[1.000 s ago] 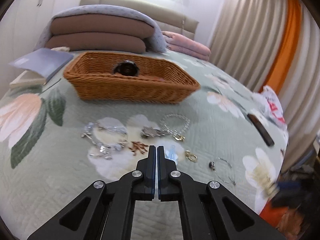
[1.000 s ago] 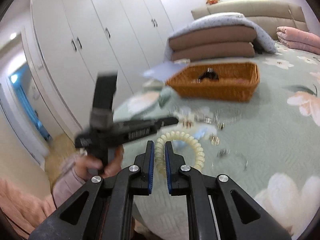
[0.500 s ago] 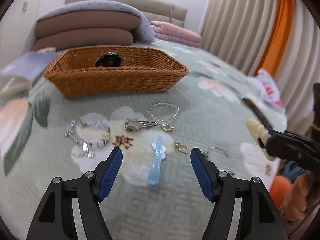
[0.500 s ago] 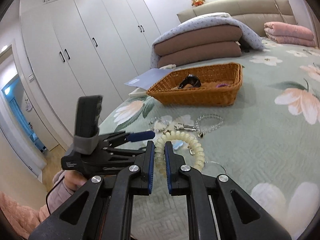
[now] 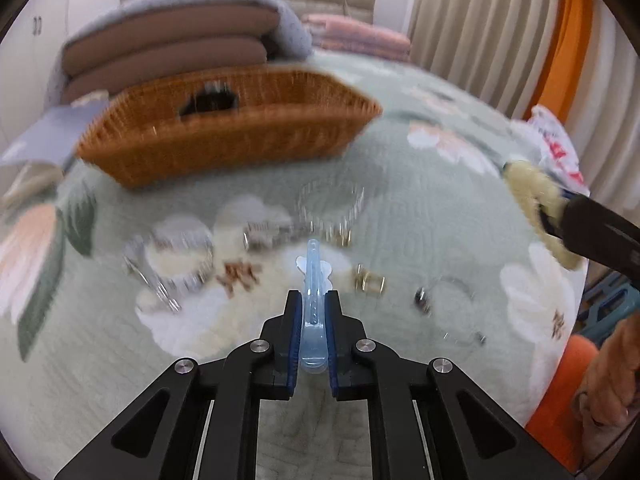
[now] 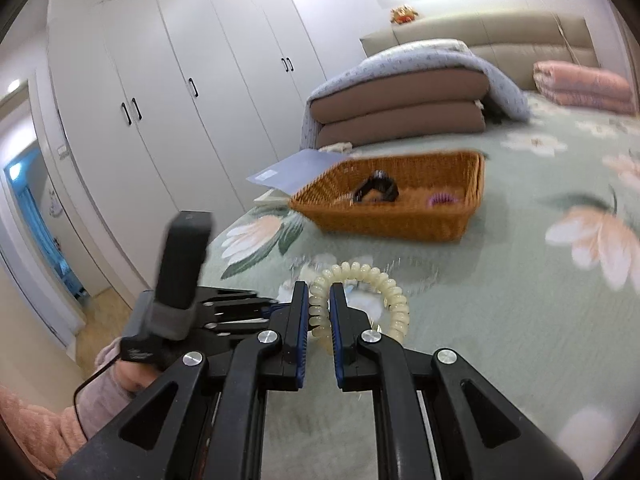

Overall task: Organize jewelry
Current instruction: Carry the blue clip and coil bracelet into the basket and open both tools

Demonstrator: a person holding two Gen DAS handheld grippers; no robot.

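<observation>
My left gripper (image 5: 312, 298) is shut on a light blue hair clip (image 5: 312, 280), which sticks out forward between the pads over the bed. My right gripper (image 6: 319, 290) is shut on a cream coil bracelet (image 6: 374, 280); it also shows at the right of the left wrist view (image 5: 536, 204). A wicker basket (image 5: 240, 140) stands further back on the bed, also in the right wrist view (image 6: 384, 220), with a black item (image 6: 376, 190) and a purple item (image 6: 442, 199) inside. Silver bracelets (image 5: 176, 268), a chain (image 5: 332, 204), gold rings (image 5: 370, 280) and a thin bangle (image 5: 448, 304) lie on the quilt.
The floral green quilt (image 5: 400, 184) covers the bed. Folded brown cushions under a grey blanket (image 5: 176, 44) and pink blankets (image 5: 360, 36) lie behind the basket. A blue booklet (image 6: 296, 168) lies left of the basket. White wardrobes (image 6: 180, 80) stand beyond the bed's left edge.
My left gripper opened wide over the blue hair clip, then shut on it. The right gripper keeps its hold on the coil bracelet and has moved closer to the jewelry.
</observation>
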